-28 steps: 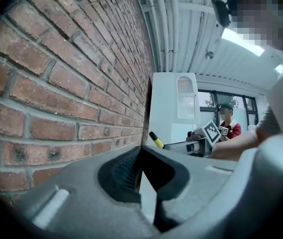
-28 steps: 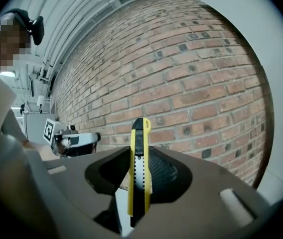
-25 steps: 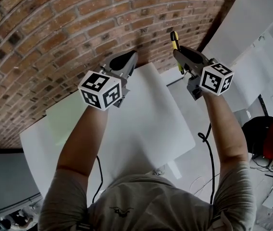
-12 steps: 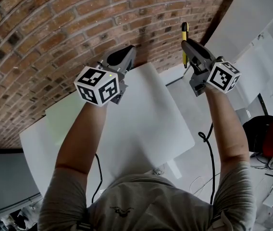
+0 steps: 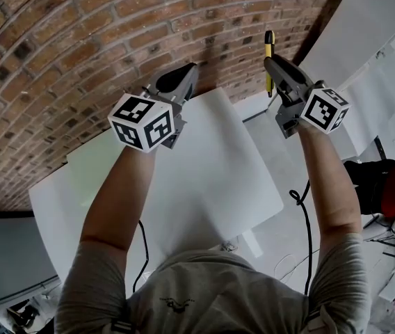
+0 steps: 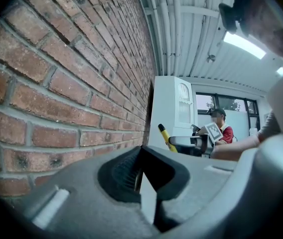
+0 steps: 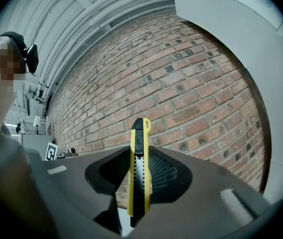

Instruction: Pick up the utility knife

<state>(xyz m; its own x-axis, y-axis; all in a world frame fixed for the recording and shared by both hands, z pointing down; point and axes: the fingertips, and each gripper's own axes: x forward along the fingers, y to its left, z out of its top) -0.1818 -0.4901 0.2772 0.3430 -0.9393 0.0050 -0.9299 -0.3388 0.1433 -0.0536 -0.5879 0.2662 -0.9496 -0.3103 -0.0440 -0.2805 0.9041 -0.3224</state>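
The utility knife (image 5: 269,53) is yellow and black and sticks out past the tips of my right gripper (image 5: 278,67), toward the brick wall. In the right gripper view the knife (image 7: 140,169) stands on edge between the two dark pads, and the right gripper (image 7: 140,156) is shut on it. My left gripper (image 5: 182,81) is held up on the left above the white table (image 5: 218,179), its jaws together with nothing between them. From the left gripper view (image 6: 142,156) I see the knife (image 6: 165,136) off to the right, in front of a white panel.
A brick wall (image 5: 100,40) rises close behind both grippers. A white panel (image 5: 364,26) leans at the right. A black cable (image 5: 303,214) hangs from the right arm. A person in a red top (image 6: 223,128) sits in the background; bags lie on the floor (image 5: 385,186).
My right gripper has lifted the knife and drifted right, and the knife now points straighter at the wall. The left gripper has stayed about where it was.
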